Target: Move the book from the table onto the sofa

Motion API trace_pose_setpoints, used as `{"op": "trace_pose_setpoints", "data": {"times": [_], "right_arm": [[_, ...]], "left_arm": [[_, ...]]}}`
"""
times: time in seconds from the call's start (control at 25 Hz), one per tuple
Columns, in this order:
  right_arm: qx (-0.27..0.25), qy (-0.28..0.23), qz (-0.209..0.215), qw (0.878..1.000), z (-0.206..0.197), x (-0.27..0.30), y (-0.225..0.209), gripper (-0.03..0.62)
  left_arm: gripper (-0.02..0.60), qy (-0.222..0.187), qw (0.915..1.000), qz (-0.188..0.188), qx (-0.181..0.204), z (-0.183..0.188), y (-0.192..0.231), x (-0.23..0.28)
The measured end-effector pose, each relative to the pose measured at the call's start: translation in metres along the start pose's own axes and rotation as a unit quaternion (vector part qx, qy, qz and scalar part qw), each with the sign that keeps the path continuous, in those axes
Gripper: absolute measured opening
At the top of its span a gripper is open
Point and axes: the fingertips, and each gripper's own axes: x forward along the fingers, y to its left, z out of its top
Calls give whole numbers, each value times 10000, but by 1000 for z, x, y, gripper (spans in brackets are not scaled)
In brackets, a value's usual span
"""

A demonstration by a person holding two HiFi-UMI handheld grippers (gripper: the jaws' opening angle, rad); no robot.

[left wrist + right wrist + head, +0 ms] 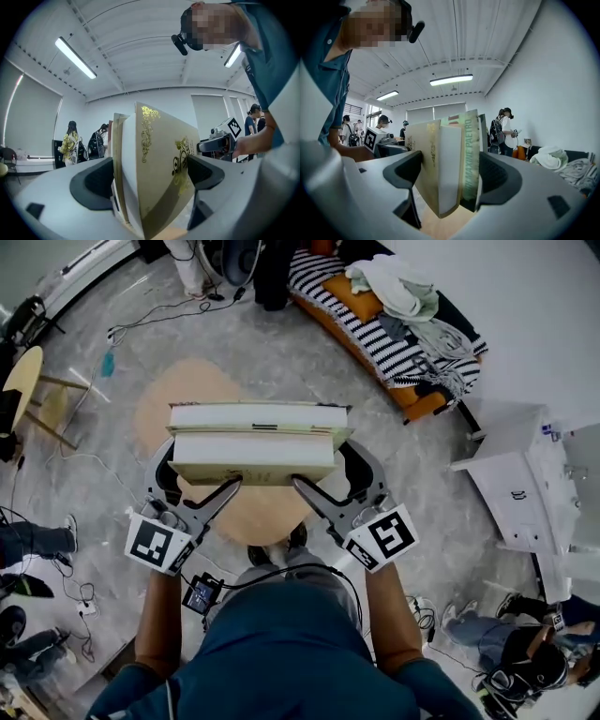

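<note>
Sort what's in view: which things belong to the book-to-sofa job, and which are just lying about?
Job: books, clamped in left gripper and right gripper; round table below; striped sofa.

Lying about: clothes, orange cushion, floor cables, white cabinet, wooden chair.

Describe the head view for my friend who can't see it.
The left gripper and right gripper hold a cream book between them over a round wooden table. A striped sofa piled with clothes sits at the upper right.

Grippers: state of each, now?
Left gripper: closed on the books.
Right gripper: closed on the same books.
</note>
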Motion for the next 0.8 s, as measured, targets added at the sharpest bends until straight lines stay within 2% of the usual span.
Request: {"op": "trace_pose_setpoints", "data": {"times": [0.2,0.48,0.8], "right_arm": [[-161,-212,16,9996,37,-29,19,397],[-387,-380,-14,9985,60,-49,23,397],[-507,-345,-592,9964,64,-101,19,397]], "left_arm": [[476,-174,9998,-6,131,41,-27,-20],[476,-303,9990,-11,320,62,-43,-24],[477,-483,9968,-583,265,68,-85,-8]]}}
